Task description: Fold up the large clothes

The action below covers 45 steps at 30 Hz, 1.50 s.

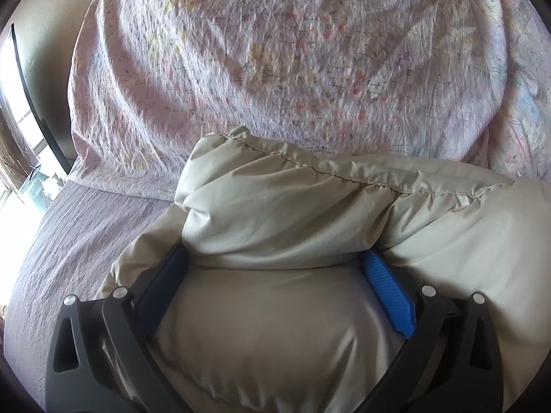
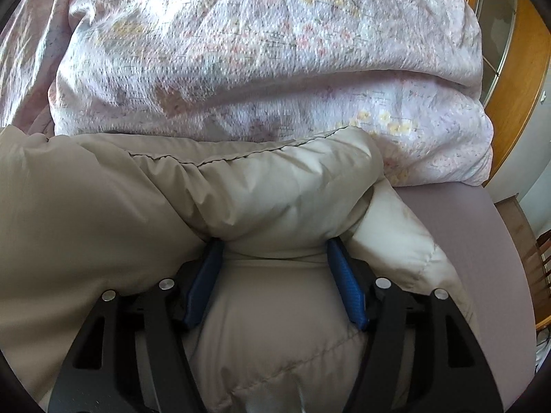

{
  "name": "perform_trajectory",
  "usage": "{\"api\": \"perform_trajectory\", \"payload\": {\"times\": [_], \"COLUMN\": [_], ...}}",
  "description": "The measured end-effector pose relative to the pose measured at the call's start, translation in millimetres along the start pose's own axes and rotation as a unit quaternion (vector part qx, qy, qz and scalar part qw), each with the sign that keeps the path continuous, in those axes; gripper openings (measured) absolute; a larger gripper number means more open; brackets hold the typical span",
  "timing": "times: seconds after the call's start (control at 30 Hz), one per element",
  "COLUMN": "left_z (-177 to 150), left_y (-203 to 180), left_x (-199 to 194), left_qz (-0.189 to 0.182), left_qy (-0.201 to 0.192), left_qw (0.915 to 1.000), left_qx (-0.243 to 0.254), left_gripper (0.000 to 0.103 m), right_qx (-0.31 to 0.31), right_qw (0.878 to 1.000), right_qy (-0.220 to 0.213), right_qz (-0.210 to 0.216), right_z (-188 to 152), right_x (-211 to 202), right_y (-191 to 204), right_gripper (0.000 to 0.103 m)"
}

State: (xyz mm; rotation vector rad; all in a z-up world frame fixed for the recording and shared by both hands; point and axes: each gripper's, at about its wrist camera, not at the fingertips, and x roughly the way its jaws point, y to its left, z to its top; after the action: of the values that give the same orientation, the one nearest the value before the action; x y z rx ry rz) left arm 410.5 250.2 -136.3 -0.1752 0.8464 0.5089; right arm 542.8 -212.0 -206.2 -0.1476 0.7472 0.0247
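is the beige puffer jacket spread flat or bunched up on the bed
Bunched up. The beige puffer jacket bulges in thick rolls, with a fold gripped between the blue fingers of both grippers.

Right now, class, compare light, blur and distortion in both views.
Left wrist view: glaring window, shadowed floral quilt blurred, fisheye edges curved. Right wrist view: brighter; puffy beige jacket is sharper than the quilt; blue fingers are sunlit.
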Motion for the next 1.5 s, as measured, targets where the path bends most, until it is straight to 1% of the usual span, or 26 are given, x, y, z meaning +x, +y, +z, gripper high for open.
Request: {"api": "perform_trajectory", "payload": {"times": [0.03, 0.07, 0.1, 0.27, 1.27, 1.37, 1.43, 1.5], "left_z": [-1, -1, -2, -2, -5, -3, 0, 2], "left_y": [-1, 0, 0, 3, 4, 3, 4, 6], "left_x": [0, 0, 0, 2, 2, 1, -2, -10], "left_qz": [0.0, -0.001, -0.001, -0.004, -0.004, -0.004, -0.004, -0.002], "left_qy": [-0.001, -0.003, -0.004, -0.009, -0.014, -0.003, 0.012, 0.028], "left_qw": [1.0, 1.0, 1.0, 0.9999, 0.9999, 1.0, 0.9999, 0.9996], "left_qx": [0.0, -0.001, -0.001, -0.004, -0.006, -0.001, 0.005, 0.012], "left_gripper": [0.101, 0.101, 0.101, 0.101, 0.101, 0.101, 0.101, 0.101], "right_qx": [0.0, 0.001, -0.001, -0.001, -0.003, -0.005, -0.01, -0.009], "right_qw": [1.0, 1.0, 1.0, 1.0, 1.0, 1.0, 0.999, 0.999], "right_qy": [-0.002, -0.003, -0.004, -0.006, -0.006, 0.008, 0.03, 0.052], "right_qz": [0.0, -0.001, -0.001, -0.004, -0.006, -0.006, -0.011, -0.012], "right_z": [1, -8, -8, -6, -5, 1, 7, 14], "right_x": [2, -6, -6, -13, -12, -11, -13, -19], "right_y": [0, 1, 3, 3, 4, 3, 2, -3], "right_gripper": [0.065, 0.065, 0.065, 0.065, 0.066, 0.066, 0.07, 0.07]}}
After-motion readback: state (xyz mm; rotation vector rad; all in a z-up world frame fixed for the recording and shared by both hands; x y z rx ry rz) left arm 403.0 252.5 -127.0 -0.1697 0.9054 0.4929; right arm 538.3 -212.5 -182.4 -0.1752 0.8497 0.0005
